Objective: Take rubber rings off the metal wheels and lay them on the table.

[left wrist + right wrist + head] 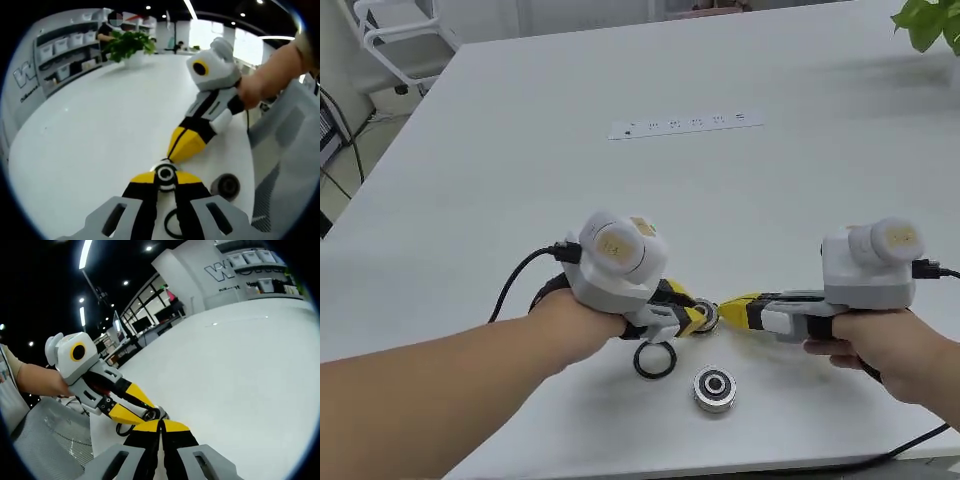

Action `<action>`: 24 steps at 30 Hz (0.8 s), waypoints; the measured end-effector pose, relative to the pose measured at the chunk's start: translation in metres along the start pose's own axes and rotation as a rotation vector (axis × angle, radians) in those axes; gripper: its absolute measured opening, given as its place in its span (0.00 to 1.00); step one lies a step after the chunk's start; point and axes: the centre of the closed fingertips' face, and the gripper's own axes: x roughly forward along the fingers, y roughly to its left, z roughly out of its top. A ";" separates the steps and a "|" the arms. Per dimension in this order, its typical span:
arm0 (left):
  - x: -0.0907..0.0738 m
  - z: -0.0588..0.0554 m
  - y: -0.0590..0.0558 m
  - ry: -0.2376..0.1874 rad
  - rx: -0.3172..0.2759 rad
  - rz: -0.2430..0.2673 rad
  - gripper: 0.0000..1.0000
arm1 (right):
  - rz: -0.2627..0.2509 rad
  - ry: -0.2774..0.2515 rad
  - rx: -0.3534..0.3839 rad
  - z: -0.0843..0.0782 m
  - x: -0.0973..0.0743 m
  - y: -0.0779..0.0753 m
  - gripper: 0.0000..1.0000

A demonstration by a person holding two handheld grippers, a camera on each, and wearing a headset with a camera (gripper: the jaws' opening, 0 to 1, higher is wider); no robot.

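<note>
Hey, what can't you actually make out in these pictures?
- Head view: the held wheel is nearly covered by the jaws of the left gripper and right gripper; whether it wears a ring cannot be told.
- Left gripper view: the loose ring on the table is partly hidden under the left jaws.
- Right gripper view: whether the right jaws pinch anything is hidden at their tips.
- Head view: the power strip markings are too small.

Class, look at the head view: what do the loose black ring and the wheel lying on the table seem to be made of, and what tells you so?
Loose ring: likely rubber; it is thin and matte black, with no glint.
Wheel: apparently metal, as its silvery face catches the light. Its darker outer band may be rubber.
</note>
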 end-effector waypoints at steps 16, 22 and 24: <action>0.001 -0.001 0.000 0.005 0.002 0.009 0.13 | -0.012 0.018 -0.019 0.001 0.000 0.004 0.00; 0.000 -0.001 0.000 0.005 0.002 0.019 0.13 | -0.014 0.013 -0.010 0.003 0.001 0.003 0.00; 0.001 -0.001 0.001 0.005 0.002 0.021 0.13 | -0.014 0.012 -0.011 0.003 0.001 0.004 0.00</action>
